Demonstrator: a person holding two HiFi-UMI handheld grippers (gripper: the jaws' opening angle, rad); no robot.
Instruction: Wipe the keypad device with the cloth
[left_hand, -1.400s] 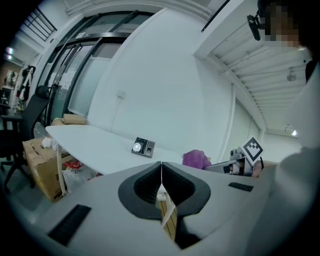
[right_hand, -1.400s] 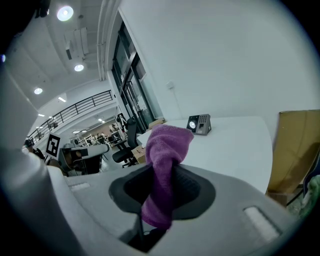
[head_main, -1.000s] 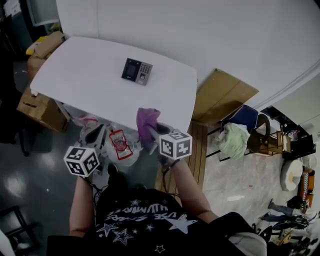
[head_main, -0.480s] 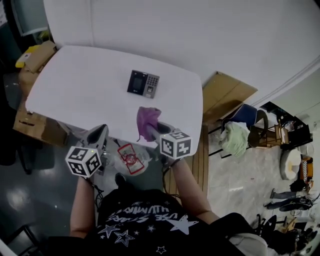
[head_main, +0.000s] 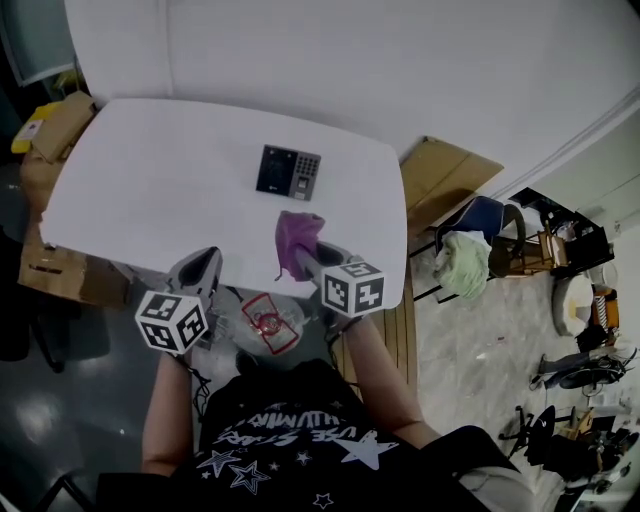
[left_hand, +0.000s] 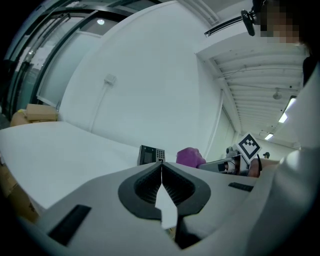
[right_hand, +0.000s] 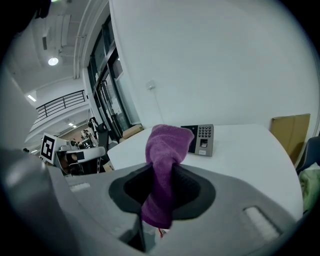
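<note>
Evidently clenching purple cloth (right_hand: 165, 150) in right gripper (head_main: 302, 258) jaws, tuft toward keypad device (head_main: 289, 172) for wiping; left gripper (left_hand: 161, 175) jaws together, empty.

Keys on the small dark keypad device (head_main: 289, 172) are too tiny to read; the lower end of the purple cloth (right_hand: 167, 145) (perhaps bunched) hides between the right gripper's (right_hand: 161, 172) jaws.

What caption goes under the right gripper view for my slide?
Right gripper pinching a purple towelling cloth, grey keypad device ahead on the white table.
</note>
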